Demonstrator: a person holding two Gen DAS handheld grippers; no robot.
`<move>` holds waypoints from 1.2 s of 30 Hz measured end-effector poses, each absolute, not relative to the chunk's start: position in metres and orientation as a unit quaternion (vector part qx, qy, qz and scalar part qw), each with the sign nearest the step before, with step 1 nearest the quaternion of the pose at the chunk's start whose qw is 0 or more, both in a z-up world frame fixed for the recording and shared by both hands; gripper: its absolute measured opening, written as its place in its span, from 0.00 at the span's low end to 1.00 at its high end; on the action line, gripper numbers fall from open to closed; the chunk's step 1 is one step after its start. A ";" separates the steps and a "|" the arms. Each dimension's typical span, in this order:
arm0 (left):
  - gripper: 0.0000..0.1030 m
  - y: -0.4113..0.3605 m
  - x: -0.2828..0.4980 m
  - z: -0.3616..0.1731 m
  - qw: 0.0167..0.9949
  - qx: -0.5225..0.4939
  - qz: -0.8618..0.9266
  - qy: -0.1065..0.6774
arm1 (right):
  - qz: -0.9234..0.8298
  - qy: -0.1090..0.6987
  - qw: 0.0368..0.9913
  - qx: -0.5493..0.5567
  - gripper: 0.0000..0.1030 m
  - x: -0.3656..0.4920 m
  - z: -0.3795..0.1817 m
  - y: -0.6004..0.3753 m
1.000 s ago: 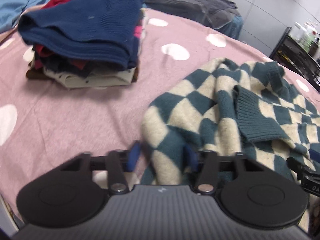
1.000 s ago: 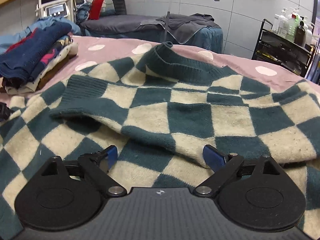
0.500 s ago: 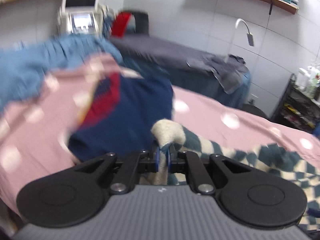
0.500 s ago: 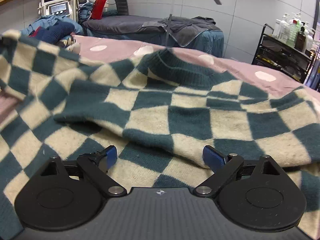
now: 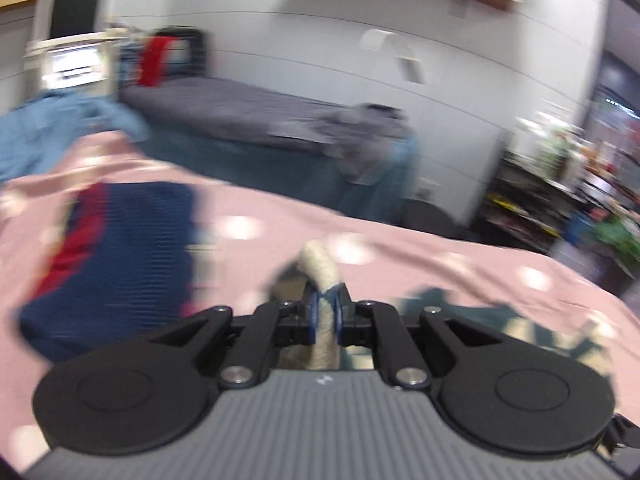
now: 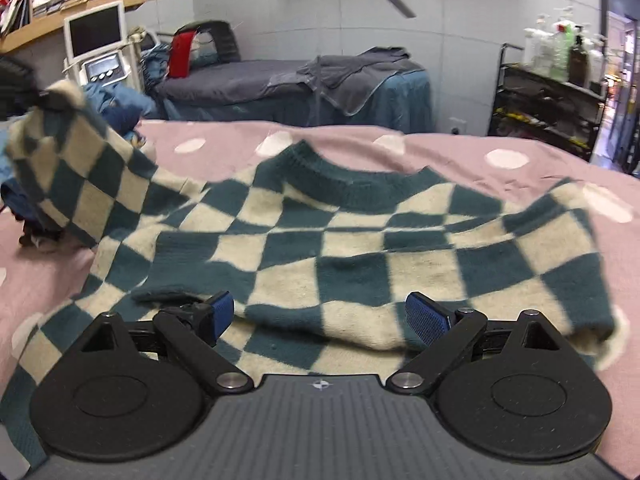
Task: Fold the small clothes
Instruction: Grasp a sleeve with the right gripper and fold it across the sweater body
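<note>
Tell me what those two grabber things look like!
Both match. The left gripper and right gripper each have a ribbed grey body, two round black discs, black linkage arms with silver bolts, and blue pads on the fingertips. A small white mark sits on top. No cables show.

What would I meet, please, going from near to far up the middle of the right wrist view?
Right gripper → checked sweater → its dark green collar → pink spotted bedcover → grey towel on the far bed → tiled wall.
</note>
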State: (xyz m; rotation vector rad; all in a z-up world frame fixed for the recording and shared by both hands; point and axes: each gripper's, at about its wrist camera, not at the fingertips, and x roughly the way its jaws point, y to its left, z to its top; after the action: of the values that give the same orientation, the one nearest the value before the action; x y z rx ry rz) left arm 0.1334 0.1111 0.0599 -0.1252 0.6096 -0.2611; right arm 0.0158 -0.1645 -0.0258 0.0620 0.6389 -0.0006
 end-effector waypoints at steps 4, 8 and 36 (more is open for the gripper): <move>0.12 0.014 0.134 0.032 0.925 -0.047 -0.199 0.320 | -0.029 0.318 0.947 0.041 1.00 -0.001 -0.016 -0.184; 0.51 -0.067 0.127 -0.021 0.890 -0.007 -0.241 0.387 | -0.058 0.329 0.941 0.057 1.00 -0.018 -0.013 -0.210; 0.88 0.130 0.055 -0.084 0.885 -0.084 -0.067 0.454 | 0.160 0.411 0.897 0.019 0.16 0.158 -0.054 -0.105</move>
State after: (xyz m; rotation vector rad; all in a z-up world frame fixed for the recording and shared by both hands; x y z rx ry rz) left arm 0.0553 0.1298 -0.0841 -0.1738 0.9441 -0.1387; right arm 0.1578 -0.1047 -0.0536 0.0396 0.8521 0.3317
